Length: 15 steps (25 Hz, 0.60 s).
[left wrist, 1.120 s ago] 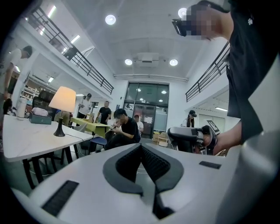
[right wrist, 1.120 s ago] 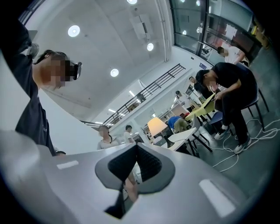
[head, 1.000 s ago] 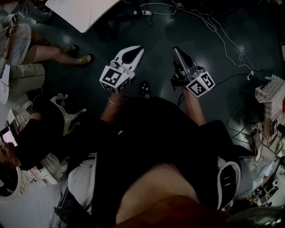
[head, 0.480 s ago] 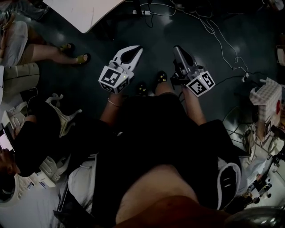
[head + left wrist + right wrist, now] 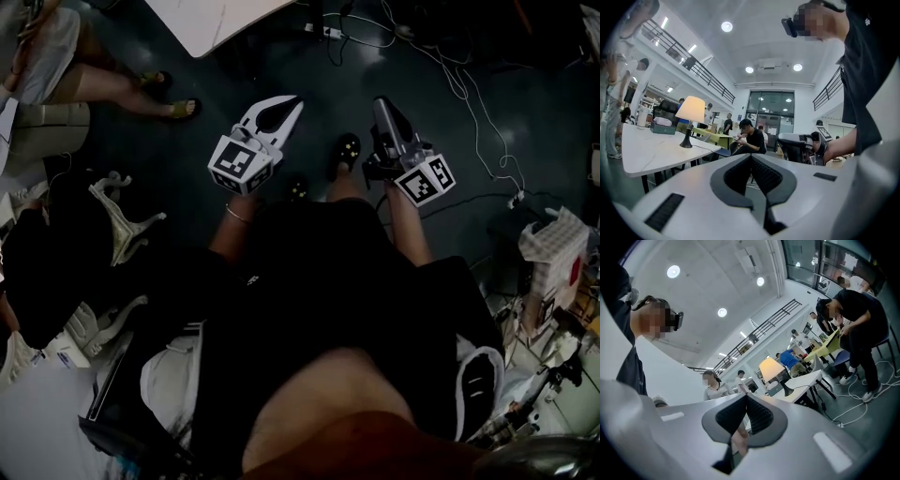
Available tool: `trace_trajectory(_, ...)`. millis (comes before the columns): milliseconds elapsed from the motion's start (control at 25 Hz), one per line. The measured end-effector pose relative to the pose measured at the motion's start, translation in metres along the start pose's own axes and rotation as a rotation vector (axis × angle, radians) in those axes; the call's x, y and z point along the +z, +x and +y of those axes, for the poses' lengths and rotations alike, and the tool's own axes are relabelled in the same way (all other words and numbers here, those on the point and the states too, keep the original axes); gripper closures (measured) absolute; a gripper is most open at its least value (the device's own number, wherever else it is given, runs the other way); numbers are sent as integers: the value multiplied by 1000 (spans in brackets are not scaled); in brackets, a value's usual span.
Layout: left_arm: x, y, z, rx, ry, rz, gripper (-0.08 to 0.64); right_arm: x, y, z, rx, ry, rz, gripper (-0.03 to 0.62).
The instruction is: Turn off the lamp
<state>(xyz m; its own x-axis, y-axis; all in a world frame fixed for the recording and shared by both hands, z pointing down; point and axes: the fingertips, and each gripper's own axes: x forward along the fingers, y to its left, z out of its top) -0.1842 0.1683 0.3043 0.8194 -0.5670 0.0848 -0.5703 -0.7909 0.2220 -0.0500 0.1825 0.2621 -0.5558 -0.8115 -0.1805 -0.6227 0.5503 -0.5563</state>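
Left gripper [image 5: 751, 156] and right gripper [image 5: 746, 396] both have their jaws pressed together with nothing between them, and both are held in the air well short of the white table [image 5: 651, 151]. On that table, near its edge, the lamp [image 5: 692, 119] stands upright on a dark base, and its cream shade glows, so it is lit. Compared with a second ago, the table's corner sits further right along the top of the head view, and a dark shoe [image 5: 348, 147] now shows between the two grippers.
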Motion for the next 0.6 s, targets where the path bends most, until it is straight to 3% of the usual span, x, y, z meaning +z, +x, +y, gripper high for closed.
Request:
trace_trajectory(400,7,32,21,111,-7,10,554,12,22,-46,63,28,33,591)
trace_trajectory(600,6,74,19,89,-14,19,552,32,24,-85,57,31,36,591)
